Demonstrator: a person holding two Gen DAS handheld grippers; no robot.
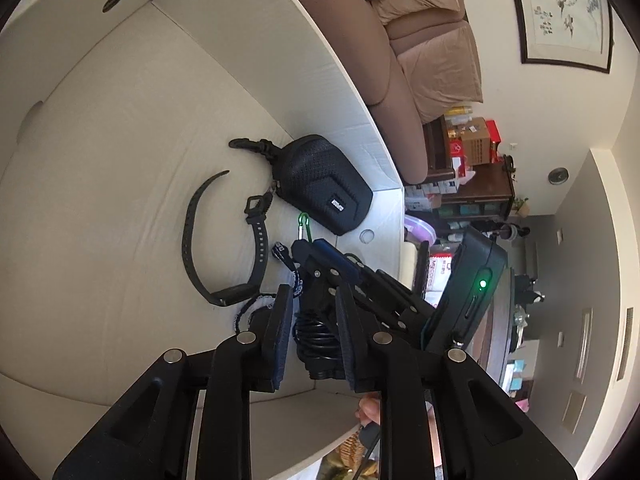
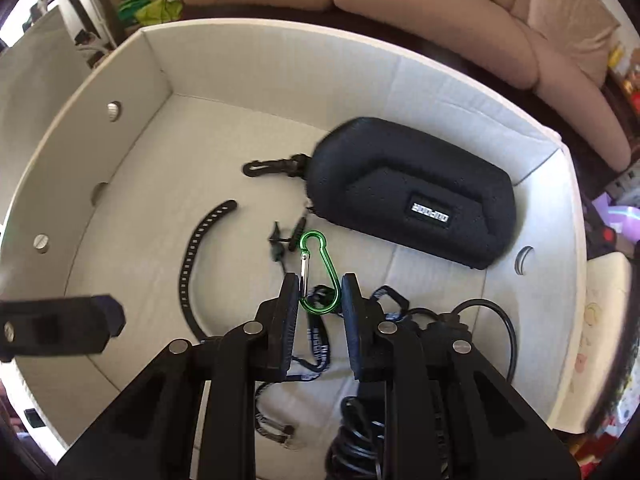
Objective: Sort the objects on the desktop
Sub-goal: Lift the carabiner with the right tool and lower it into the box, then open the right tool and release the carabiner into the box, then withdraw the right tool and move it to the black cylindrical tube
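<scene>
A white cardboard box (image 2: 440,92) holds a black zip case (image 2: 416,196), a black watch with strap (image 2: 192,256), a green carabiner (image 2: 320,272) on a dark lanyard (image 2: 318,340), and a coiled black cable (image 2: 360,432). My right gripper (image 2: 320,292) is open, its fingers on either side of the carabiner's lower end. My left gripper (image 1: 312,312) is open and empty, low in the box above the coiled cable (image 1: 316,336). The watch (image 1: 224,240), case (image 1: 324,188), carabiner (image 1: 305,226) and the right gripper's body (image 1: 360,280) show in the left wrist view.
A beige sofa (image 2: 480,28) runs behind the box. The left gripper's finger (image 2: 64,324) juts in at the left of the right wrist view. Shelves with boxes (image 1: 472,160) stand past the box's corner. A round hole (image 2: 524,258) is in the box's right wall.
</scene>
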